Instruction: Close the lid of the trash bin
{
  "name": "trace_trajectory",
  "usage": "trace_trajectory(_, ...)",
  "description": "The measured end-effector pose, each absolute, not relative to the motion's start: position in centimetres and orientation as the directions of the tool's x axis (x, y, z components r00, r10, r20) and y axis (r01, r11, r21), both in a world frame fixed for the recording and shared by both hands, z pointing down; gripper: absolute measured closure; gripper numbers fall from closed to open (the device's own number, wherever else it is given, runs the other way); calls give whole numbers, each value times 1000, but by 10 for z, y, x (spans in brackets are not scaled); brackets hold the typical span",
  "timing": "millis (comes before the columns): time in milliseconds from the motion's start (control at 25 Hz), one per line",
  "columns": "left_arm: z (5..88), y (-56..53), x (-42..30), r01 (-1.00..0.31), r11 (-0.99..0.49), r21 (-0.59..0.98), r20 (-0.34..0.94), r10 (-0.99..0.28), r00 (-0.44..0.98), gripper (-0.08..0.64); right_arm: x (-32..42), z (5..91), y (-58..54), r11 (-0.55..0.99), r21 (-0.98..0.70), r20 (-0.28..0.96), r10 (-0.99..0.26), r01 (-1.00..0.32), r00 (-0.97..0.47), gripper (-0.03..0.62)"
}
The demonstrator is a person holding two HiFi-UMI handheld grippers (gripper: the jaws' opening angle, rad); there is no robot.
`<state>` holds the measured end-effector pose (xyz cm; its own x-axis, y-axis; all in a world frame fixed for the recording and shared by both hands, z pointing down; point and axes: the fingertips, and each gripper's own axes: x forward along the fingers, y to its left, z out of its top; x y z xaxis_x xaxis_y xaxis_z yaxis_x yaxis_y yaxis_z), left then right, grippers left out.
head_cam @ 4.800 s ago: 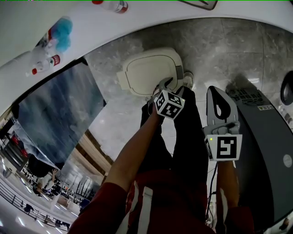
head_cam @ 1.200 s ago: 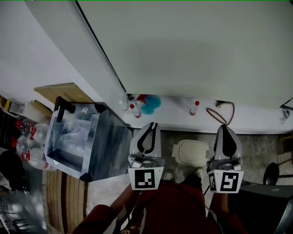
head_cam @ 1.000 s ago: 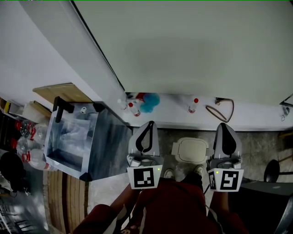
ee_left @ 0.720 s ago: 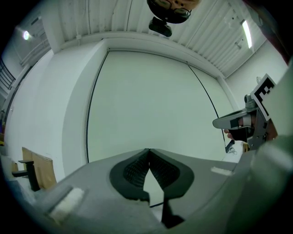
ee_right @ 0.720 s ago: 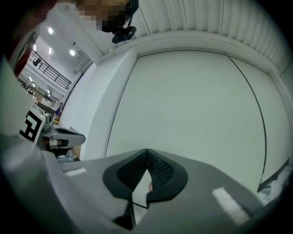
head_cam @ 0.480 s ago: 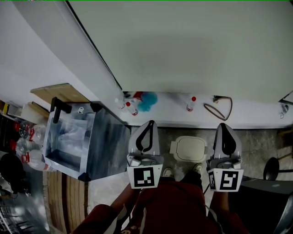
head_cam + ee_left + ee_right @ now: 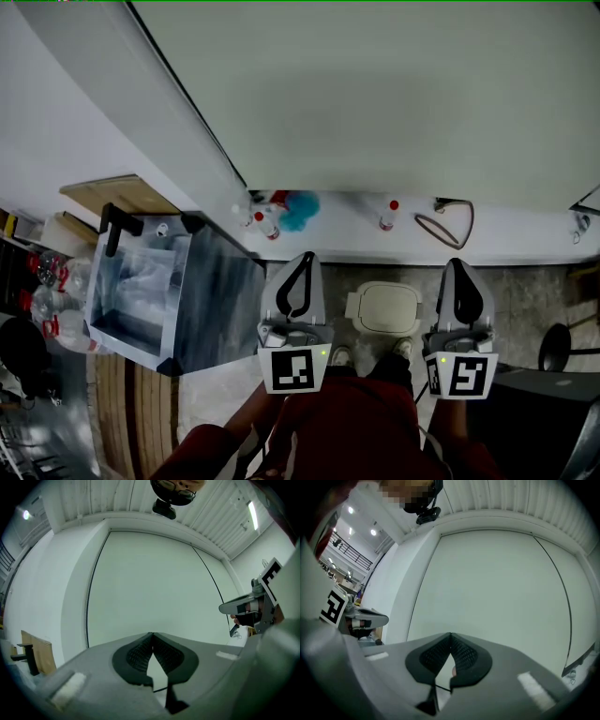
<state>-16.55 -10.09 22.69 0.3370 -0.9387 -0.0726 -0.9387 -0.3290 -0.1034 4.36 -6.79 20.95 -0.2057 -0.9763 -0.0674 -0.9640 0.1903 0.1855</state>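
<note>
We hold both tools level in front of us. The left gripper has its two grey jaws pressed together with nothing between them, and the right gripper is the same, closed and empty; both face the plain white wall. The small cream plastic trash bin stands on the grey stone floor, below and between the two grippers, a little nearer to the right one, and neither touches it. Its rounded flat lid seems to lie down on the body, so we judge the closing as done or nearly done. The bin looks light, thin and stiff, and the lid is smooth, so a closed jaw tip can slip on it and the bin can slide on the floor. We would press gently on the flat middle of the lid, not pinch its edge.
</note>
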Motion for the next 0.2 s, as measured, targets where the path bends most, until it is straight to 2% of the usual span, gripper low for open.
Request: trace_trajectory(200,226,-103,-163,-937,-329,-119,-75,-938,339,554,47,210,-71,193,188,-69,-976,-963,-209,592)
